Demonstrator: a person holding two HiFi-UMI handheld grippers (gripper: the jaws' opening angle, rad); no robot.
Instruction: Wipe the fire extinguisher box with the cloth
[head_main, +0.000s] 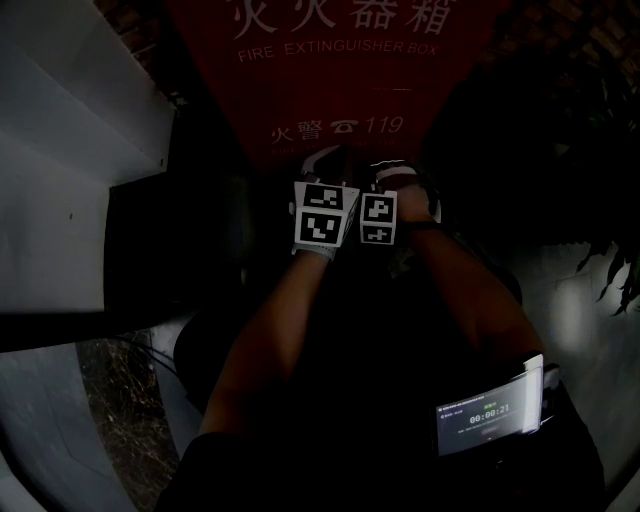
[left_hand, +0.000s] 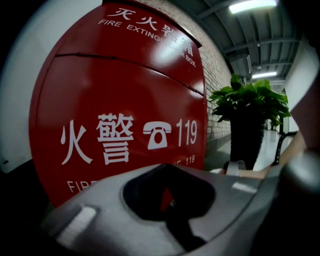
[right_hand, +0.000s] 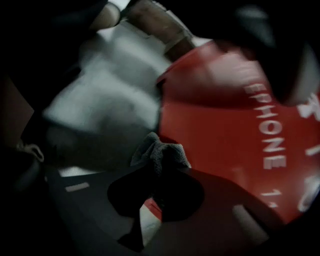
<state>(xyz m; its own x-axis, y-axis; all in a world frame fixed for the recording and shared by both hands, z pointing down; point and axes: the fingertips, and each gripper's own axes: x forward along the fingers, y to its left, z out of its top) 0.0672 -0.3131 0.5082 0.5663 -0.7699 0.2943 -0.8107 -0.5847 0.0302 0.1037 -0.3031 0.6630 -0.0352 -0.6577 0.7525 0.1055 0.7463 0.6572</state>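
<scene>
The box (head_main: 330, 90) stands upright on the floor, its red front facing the person, with the white "119" line low on that face. From the head view both grippers hang close together just in front of the box's lower edge, under that line.

The cloth (right_hand: 162, 155) is a small grey bunch pinched at the tip of the right gripper (right_hand: 162, 170), whose jaws are pressed onto it. A tuft sticks out beyond them. In the right gripper view this tuft lies at the left edge of the red face, close to it, but I cannot tell whether it touches the paint.

The left gripper (left_hand: 167, 197) points at the front near its bottom edge. Its jaws look pressed together with nothing between them, and only a sliver of red shows past them.

As for progress, the front looks glossy and even, with no smear, streak or damp patch to mark a wiped area. How much has been done cannot be read from here. I judge that most of the work is left: the broad front up to the top lettering, the top edge and the sides. The cloth is already at the face, so only a press and a stroke are needed.

A potted plant (left_hand: 250, 100) stands to the right of the box, well apart from the grippers.
</scene>
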